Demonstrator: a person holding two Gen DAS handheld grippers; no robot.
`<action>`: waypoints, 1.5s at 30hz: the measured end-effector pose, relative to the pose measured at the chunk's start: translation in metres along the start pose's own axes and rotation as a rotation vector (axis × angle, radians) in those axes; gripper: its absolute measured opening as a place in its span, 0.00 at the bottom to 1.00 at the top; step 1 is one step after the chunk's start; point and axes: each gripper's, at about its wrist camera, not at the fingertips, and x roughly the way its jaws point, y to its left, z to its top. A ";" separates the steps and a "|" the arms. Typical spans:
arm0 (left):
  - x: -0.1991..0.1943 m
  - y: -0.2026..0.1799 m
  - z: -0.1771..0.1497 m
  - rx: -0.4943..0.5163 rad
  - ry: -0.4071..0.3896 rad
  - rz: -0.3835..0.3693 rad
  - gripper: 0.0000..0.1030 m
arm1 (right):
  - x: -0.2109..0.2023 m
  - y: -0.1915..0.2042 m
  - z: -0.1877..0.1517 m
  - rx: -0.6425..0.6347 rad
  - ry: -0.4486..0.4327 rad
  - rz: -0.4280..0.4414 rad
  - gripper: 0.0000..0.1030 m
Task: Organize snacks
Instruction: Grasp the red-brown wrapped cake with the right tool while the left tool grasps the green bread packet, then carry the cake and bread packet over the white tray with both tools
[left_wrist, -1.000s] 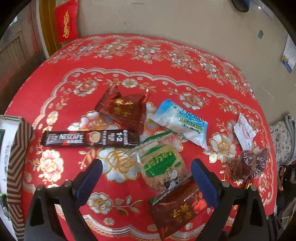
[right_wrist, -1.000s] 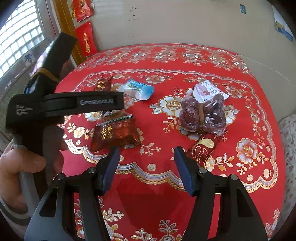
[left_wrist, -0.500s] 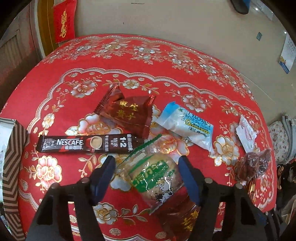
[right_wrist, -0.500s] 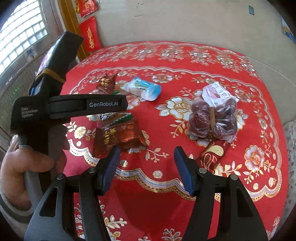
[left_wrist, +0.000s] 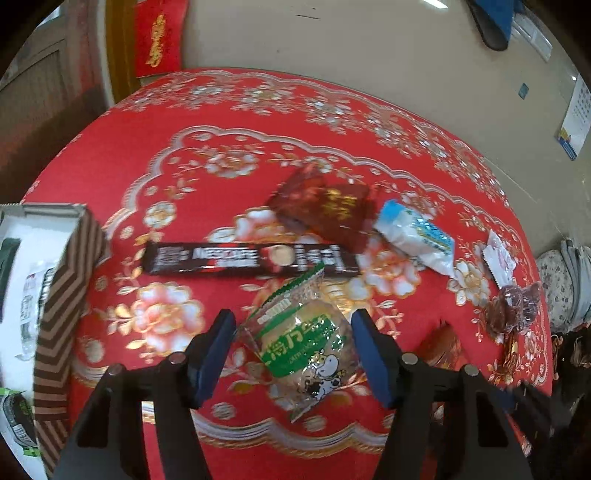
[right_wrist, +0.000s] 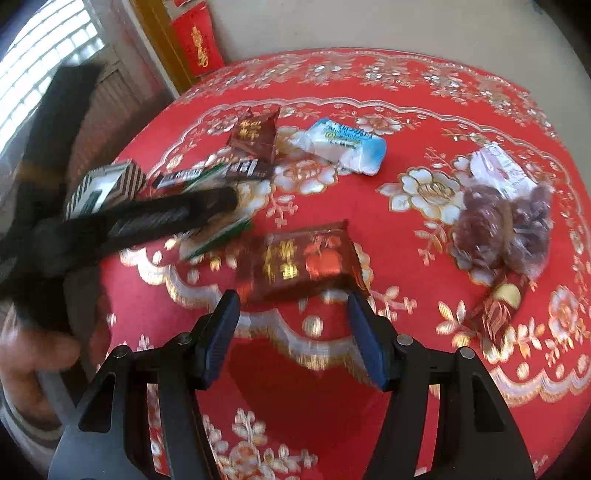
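The bench (left_wrist: 110, 177) is covered by a red floral cloth, a beige wall is seen behind it, and a striped box (left_wrist: 62, 295) stands at its left edge. Snacks are scattered beside the Nescafe stick (left_wrist: 251, 258): the green-labelled bun packet (left_wrist: 306, 343) lies just in front of it. The left gripper (left_wrist: 291, 343) is held low with its fingers (left_wrist: 212, 354) apart around the bun packet; the right gripper (right_wrist: 291, 332) is poised, fingers apart, before a dark red packet (right_wrist: 299, 262).
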 end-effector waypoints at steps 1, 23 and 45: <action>-0.001 0.003 -0.001 -0.003 0.001 0.001 0.66 | 0.003 -0.001 0.005 0.005 0.001 0.001 0.59; -0.012 0.025 -0.015 0.010 -0.009 0.003 0.62 | 0.016 0.014 0.019 -0.018 -0.084 -0.158 0.35; -0.025 0.039 -0.034 -0.025 0.011 0.010 0.72 | -0.009 0.035 -0.013 -0.069 -0.082 -0.107 0.33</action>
